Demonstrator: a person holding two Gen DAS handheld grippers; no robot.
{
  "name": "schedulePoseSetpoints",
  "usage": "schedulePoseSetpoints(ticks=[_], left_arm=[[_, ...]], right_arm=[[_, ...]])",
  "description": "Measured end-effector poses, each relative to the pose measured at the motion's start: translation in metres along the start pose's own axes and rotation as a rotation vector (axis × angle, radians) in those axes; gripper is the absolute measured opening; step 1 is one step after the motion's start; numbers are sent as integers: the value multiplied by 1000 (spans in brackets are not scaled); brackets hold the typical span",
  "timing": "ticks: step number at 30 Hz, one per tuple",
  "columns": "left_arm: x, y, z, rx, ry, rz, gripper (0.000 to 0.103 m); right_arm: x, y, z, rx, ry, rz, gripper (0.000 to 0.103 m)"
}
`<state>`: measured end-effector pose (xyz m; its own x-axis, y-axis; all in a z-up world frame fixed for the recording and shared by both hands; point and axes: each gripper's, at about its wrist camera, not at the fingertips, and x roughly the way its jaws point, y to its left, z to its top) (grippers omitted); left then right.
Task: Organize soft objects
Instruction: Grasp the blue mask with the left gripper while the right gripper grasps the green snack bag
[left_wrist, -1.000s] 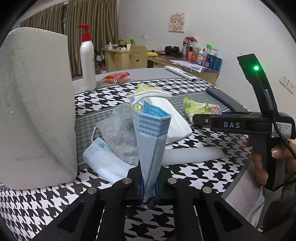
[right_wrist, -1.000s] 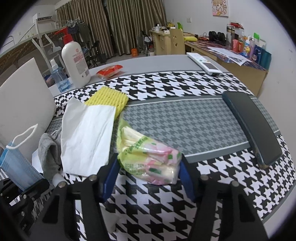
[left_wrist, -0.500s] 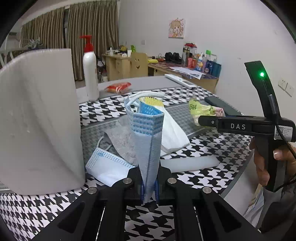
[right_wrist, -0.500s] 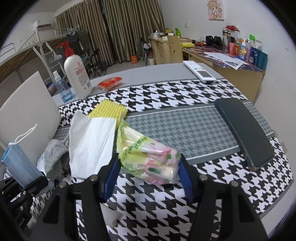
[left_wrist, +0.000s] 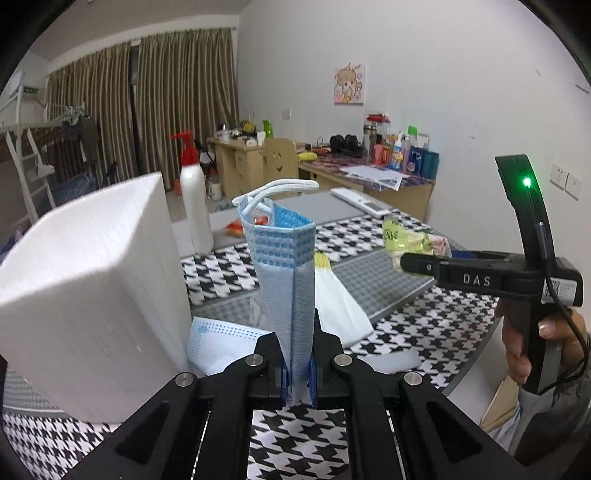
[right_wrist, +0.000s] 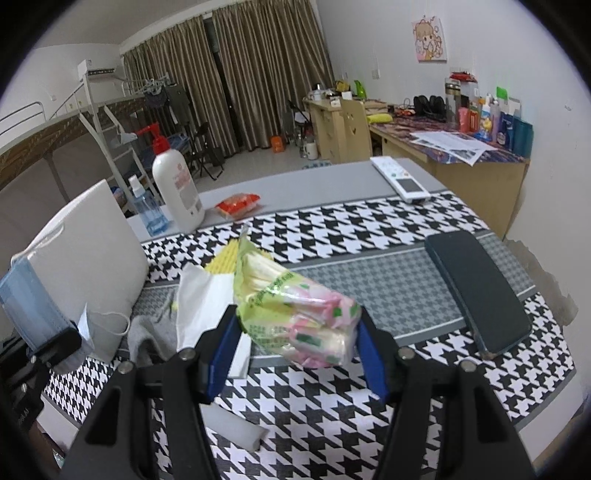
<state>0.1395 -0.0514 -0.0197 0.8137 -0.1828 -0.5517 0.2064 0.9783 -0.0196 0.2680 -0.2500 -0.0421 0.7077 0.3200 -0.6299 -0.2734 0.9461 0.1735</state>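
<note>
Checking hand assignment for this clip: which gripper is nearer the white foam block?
Left. The left gripper, shut on the blue mask, sits right beside the white foam block. The right gripper, holding the tissue pack, is farther off to the right.

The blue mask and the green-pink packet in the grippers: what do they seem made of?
Blue mask: looks like soft matte nonwoven fabric, with a dotted embossed edge and white elastic loops. Green-pink packet: probably thin glossy plastic film, crinkled, with white folded tissues showing through.
</note>
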Motion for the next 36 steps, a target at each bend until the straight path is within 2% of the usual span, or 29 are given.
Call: schedulePoseSetpoints(ticks=[12, 36], left_arm=[[-8, 2, 28, 11, -56, -28, 8], [-29, 3, 66, 61, -211, -10, 8]], right_arm=[[-18, 10, 8, -19, -59, 20, 65], [-52, 32, 26, -64, -190, 67, 65]])
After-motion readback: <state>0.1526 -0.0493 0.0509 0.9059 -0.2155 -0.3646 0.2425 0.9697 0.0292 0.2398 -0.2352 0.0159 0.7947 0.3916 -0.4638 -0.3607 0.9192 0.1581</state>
